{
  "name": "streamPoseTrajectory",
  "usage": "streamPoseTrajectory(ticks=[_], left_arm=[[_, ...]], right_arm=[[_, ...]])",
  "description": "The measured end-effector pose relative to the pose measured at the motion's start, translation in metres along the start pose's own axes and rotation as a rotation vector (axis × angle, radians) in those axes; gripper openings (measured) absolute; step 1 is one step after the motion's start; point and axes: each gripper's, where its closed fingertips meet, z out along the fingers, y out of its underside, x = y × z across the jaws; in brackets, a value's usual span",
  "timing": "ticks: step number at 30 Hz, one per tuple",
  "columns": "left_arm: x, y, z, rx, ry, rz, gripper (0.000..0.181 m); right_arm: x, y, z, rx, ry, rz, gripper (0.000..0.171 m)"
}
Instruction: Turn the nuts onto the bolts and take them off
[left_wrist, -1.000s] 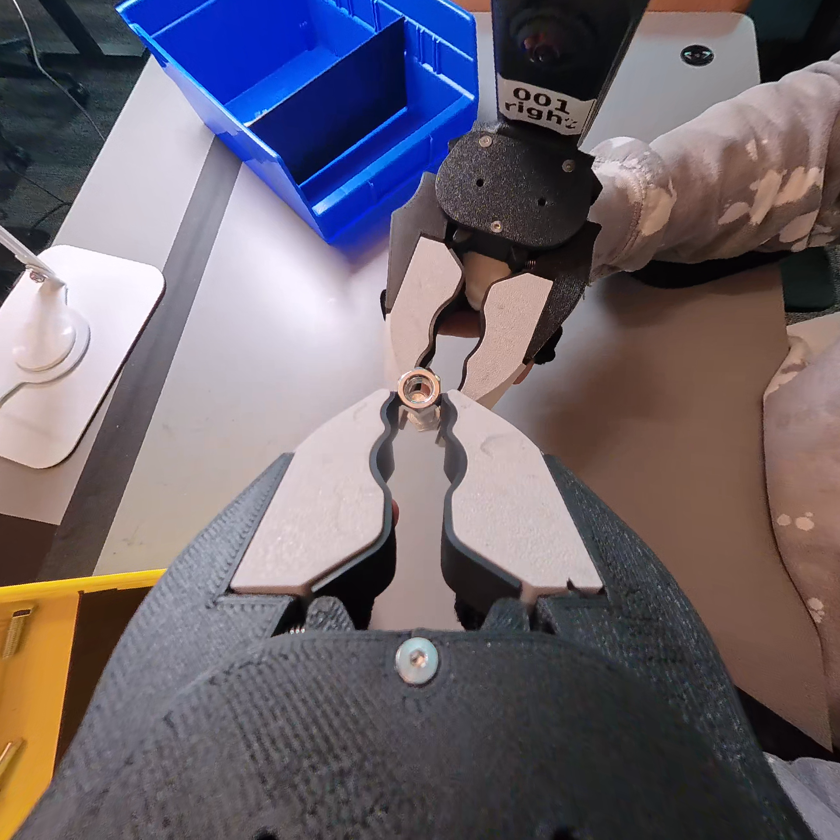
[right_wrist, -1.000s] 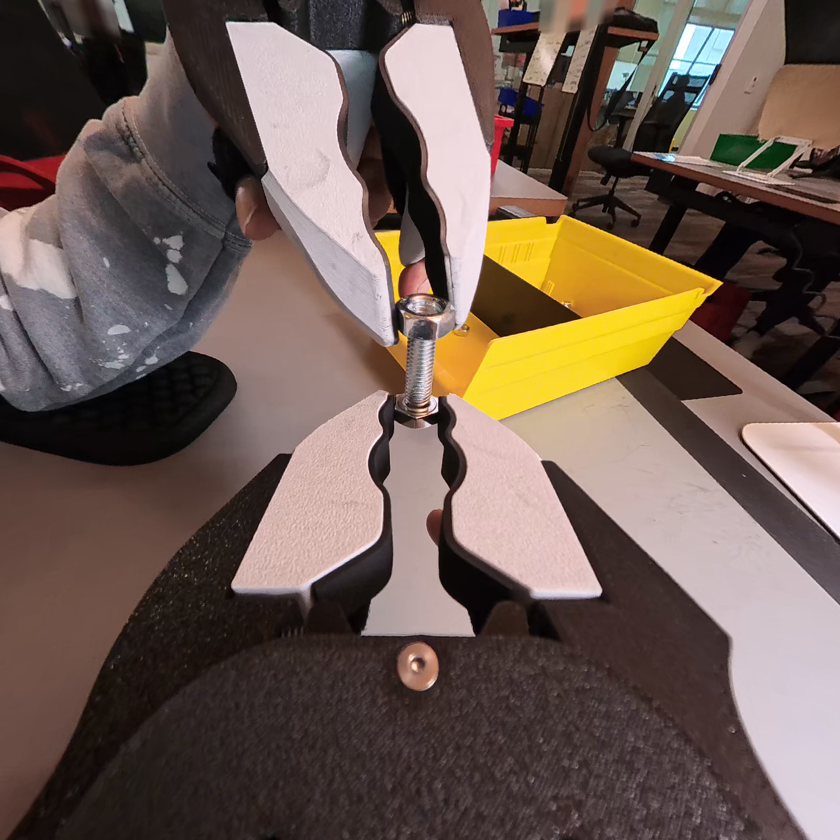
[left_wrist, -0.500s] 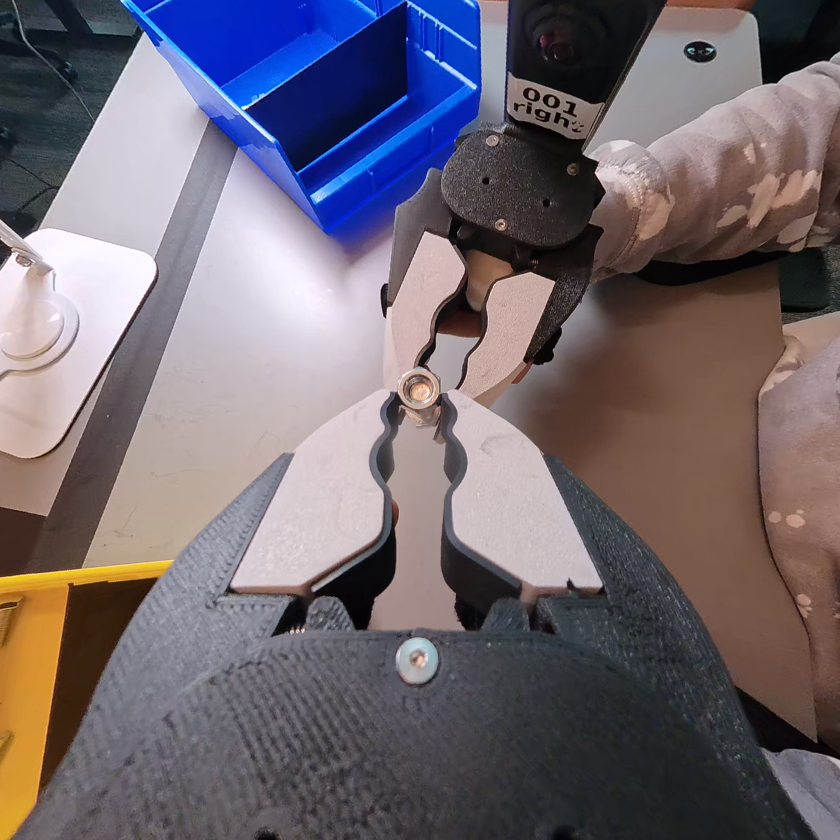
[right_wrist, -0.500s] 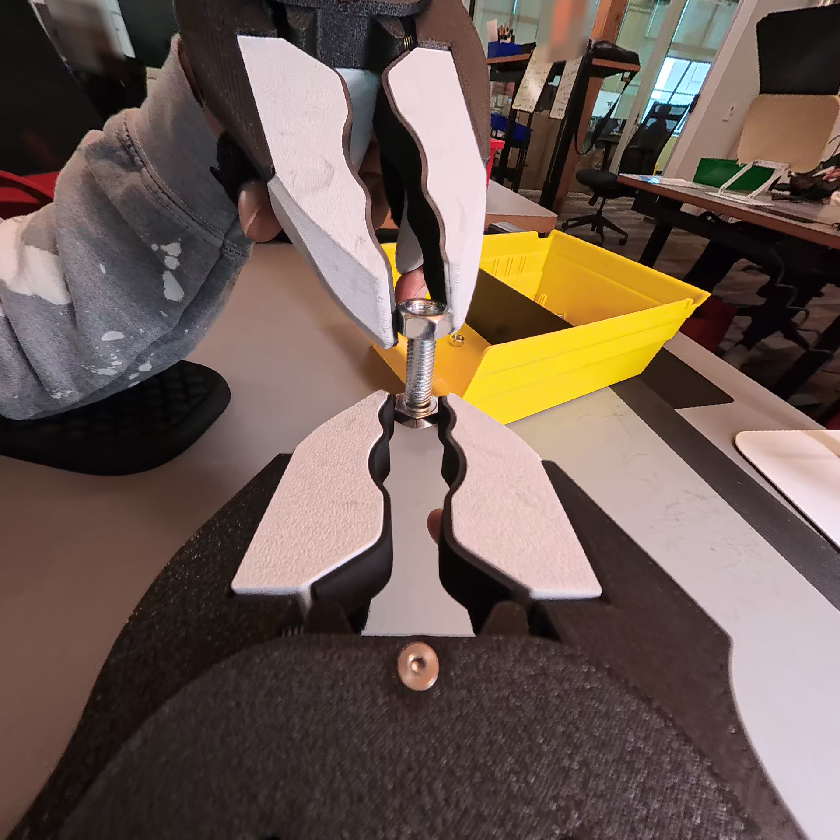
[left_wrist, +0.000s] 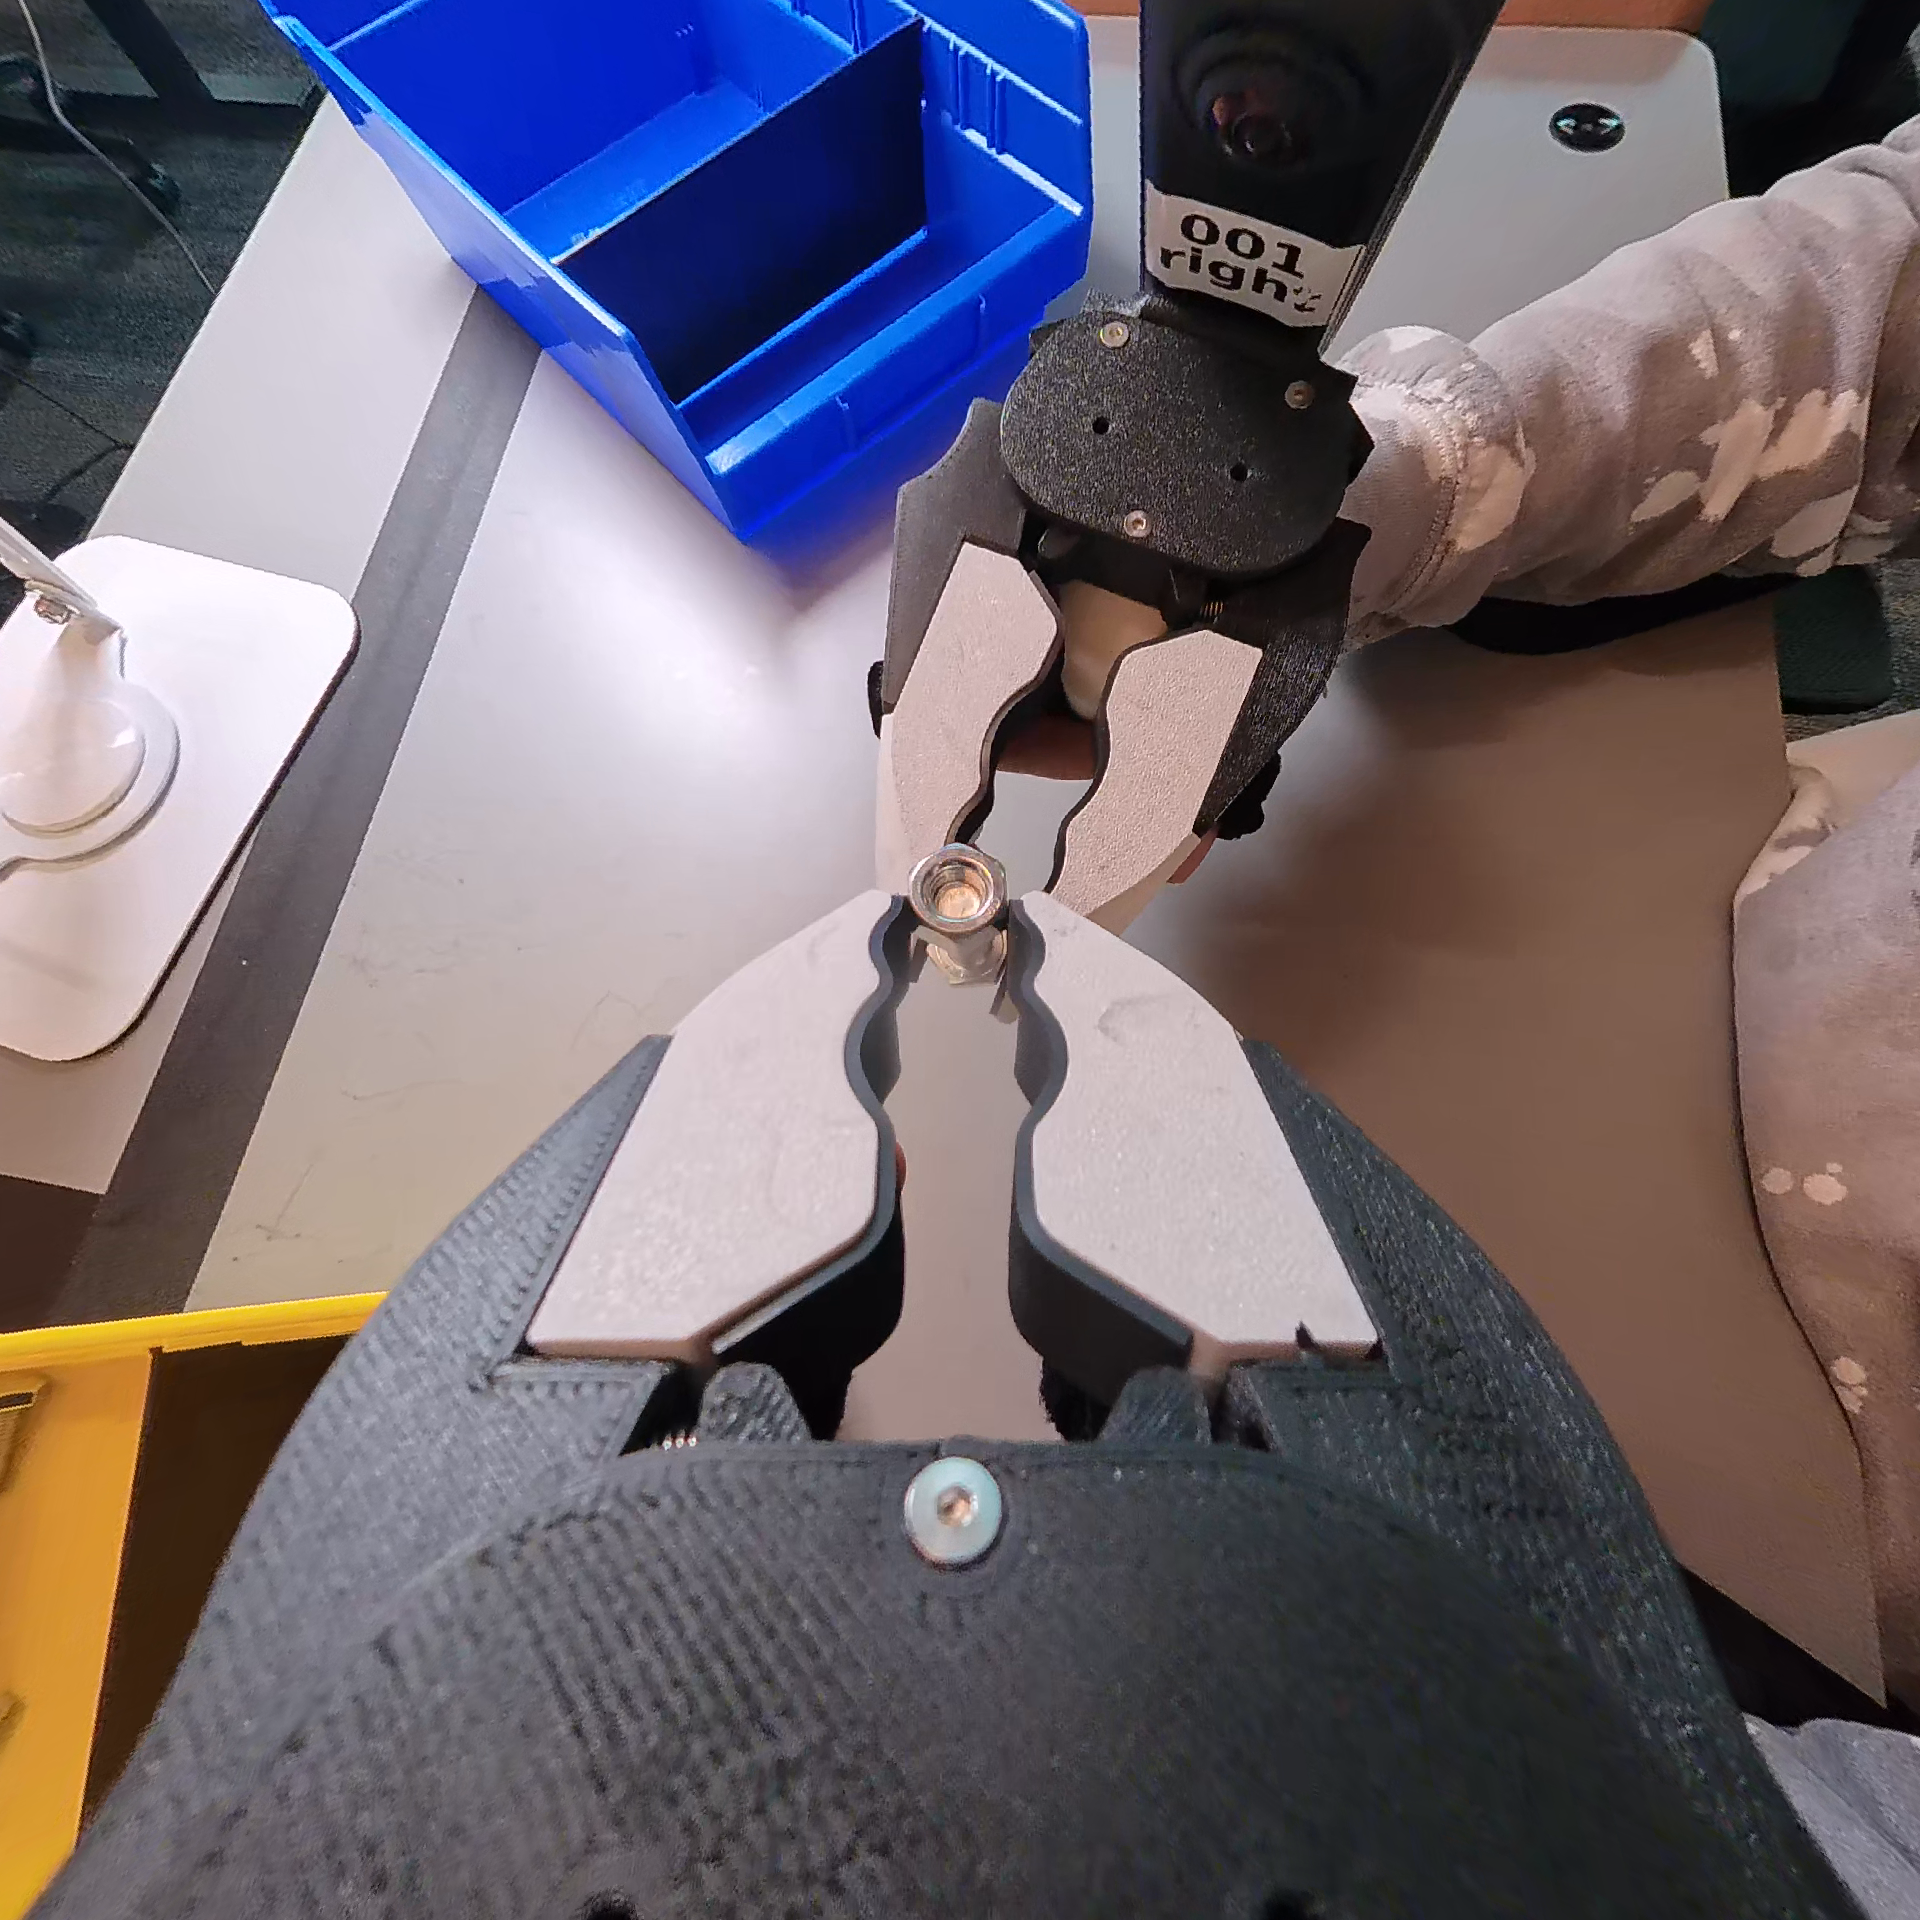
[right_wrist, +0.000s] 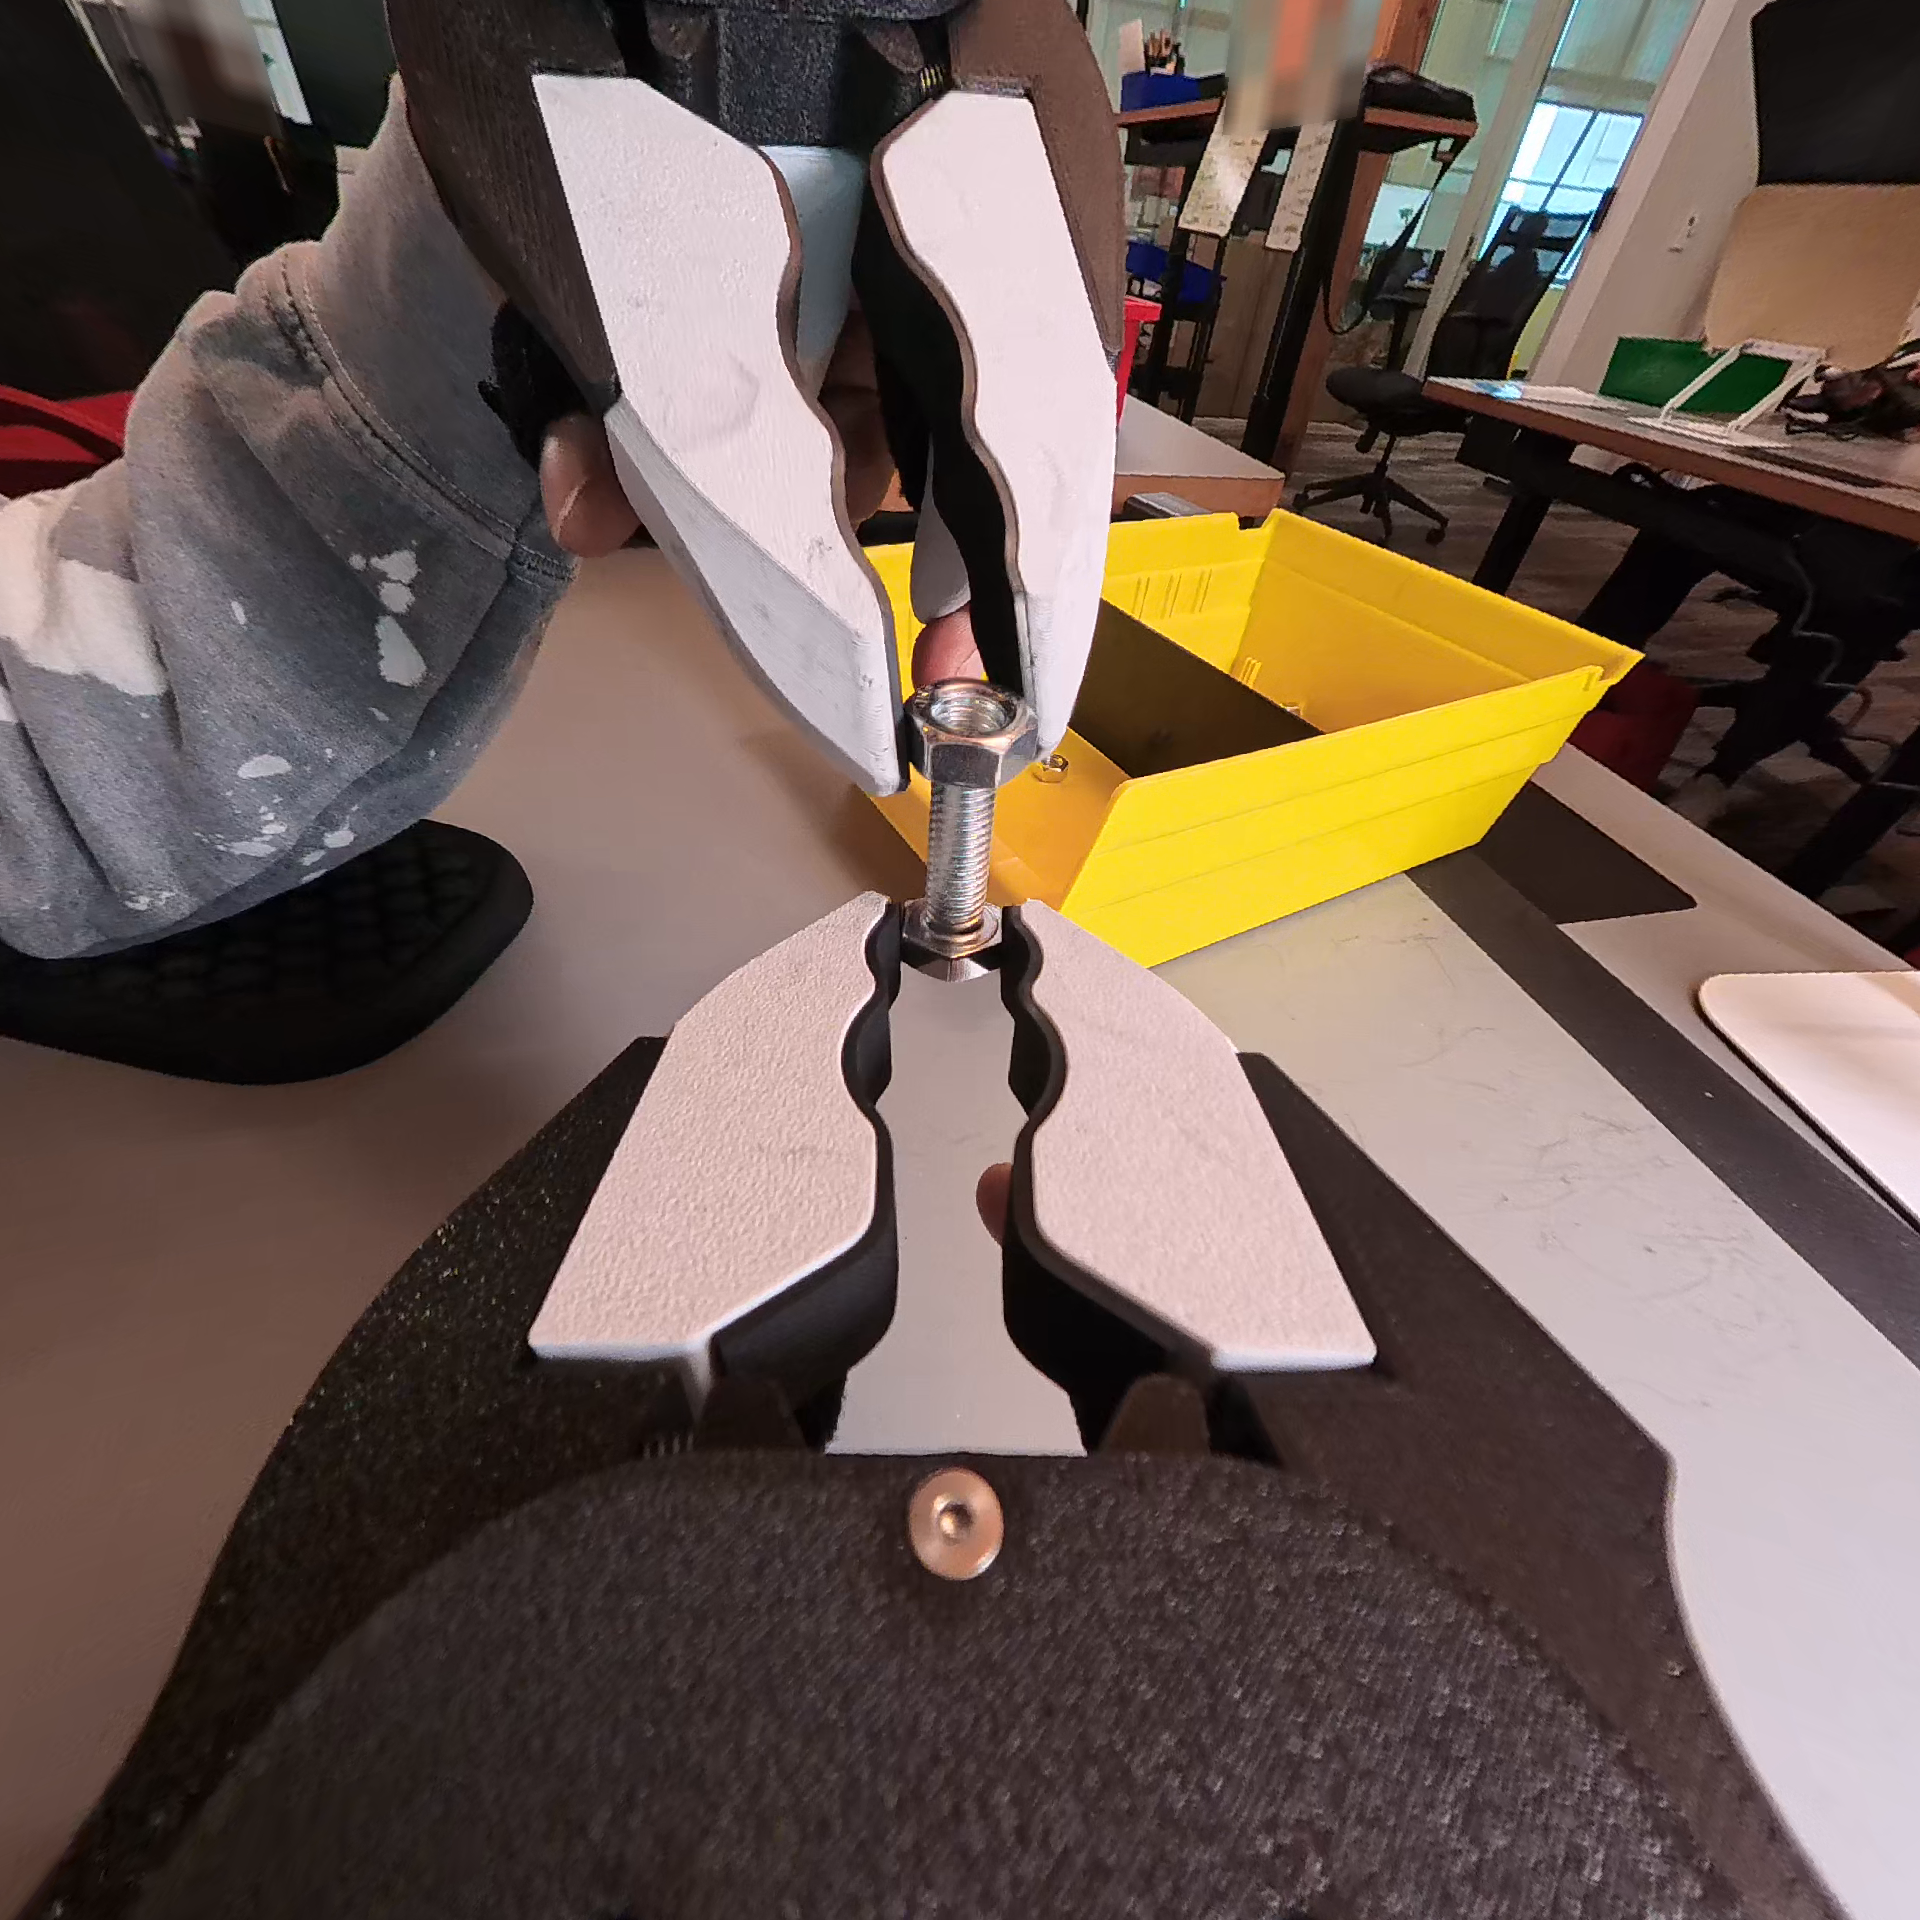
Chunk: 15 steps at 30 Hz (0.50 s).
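With the left gripper (right_wrist: 961, 732) clamping the nut (right_wrist: 968, 727) and the right gripper (right_wrist: 951, 940) pinching the bolt (right_wrist: 954, 836) head, keep both coaxial while twisting.

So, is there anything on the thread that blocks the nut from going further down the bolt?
Nothing visible does. The left gripper holds the nut at the free end of the bolt, and bare thread runs from it down to the hex end clamped in the right gripper.
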Motion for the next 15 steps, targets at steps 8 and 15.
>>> streamPoseTrajectory(ticks=[8, 15], left_arm=[[-0.0020, -0.0010, -0.0008, 0.012, -0.008, -0.005, 0.019], [-0.0056, -0.0075, -0.0048, 0.064, -0.021, -0.008, 0.025]], right_arm=[[0.0011, -0.0004, -0.0007, 0.002, 0.002, 0.005, 0.018], [0.0046, -0.0019, -0.0030, 0.006, 0.013, 0.012, 0.018]])
